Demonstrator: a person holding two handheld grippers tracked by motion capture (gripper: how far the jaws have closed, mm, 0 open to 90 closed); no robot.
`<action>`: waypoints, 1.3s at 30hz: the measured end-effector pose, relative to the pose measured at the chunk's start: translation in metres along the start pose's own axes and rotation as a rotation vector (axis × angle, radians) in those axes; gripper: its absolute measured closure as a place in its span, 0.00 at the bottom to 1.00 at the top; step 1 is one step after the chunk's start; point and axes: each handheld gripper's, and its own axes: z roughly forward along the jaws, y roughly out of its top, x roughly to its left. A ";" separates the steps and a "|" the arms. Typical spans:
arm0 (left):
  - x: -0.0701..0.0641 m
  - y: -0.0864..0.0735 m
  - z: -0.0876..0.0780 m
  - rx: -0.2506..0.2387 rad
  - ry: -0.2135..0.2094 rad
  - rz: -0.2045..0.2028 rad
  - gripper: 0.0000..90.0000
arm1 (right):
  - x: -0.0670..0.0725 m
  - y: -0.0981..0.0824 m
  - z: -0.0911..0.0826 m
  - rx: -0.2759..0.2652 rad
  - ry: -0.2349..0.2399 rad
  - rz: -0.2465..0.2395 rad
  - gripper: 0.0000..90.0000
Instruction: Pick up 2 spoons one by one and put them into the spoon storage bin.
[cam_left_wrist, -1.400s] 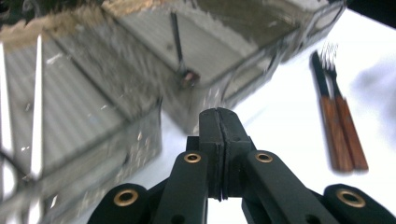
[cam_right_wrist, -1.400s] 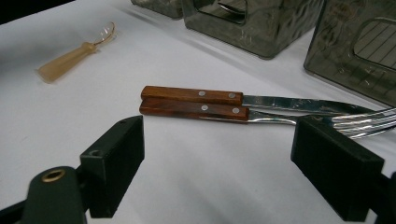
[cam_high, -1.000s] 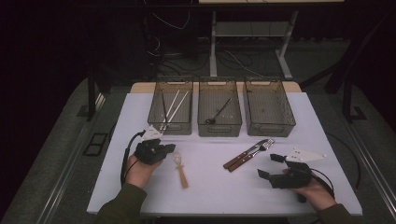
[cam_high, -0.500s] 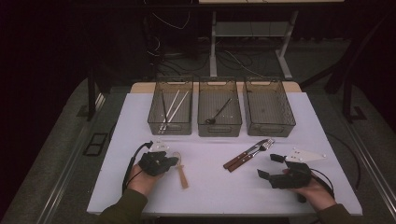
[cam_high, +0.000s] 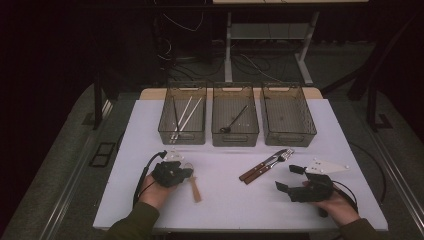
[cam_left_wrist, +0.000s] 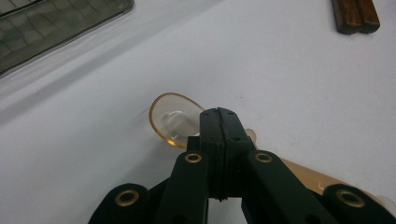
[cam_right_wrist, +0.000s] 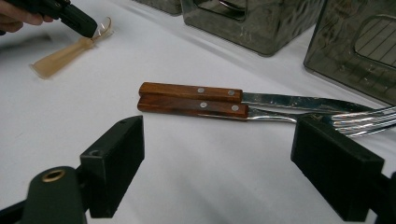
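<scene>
Three bins (cam_high: 235, 121) along the table's far side serve as my landmark. Nearest me from the left bin (cam_high: 182, 120), my left gripper (cam_left_wrist: 219, 114) is clenched on a translucent spoon (cam_left_wrist: 173, 121) at its neck; the spoon appears to lie on the table (cam_high: 225, 195), bowl toward the bins. Likely step: sorting cutlery, spoon pickup in hand. Next move calls for a lift and a carry to a bin; which one I cannot tell. Right of the spoon, below the middle bin, knife (cam_right_wrist: 219, 93) and fork (cam_right_wrist: 261, 114) lie touching side by side. My right gripper (cam_right_wrist: 233, 158) is spread wide, empty, aimed at their handles. Bare table between both grippers; table edge near my wrists.
</scene>
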 end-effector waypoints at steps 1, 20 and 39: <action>0.000 0.000 0.000 0.001 0.000 0.000 0.99 | 0.000 0.000 0.000 -0.001 0.001 0.001 0.20; -0.002 -0.001 0.004 0.025 -0.004 0.006 0.99 | 0.000 0.000 0.000 0.000 0.000 -0.001 0.19; -0.020 0.026 0.034 0.029 -0.066 0.073 0.99 | 0.000 0.000 0.000 0.001 -0.001 -0.002 0.20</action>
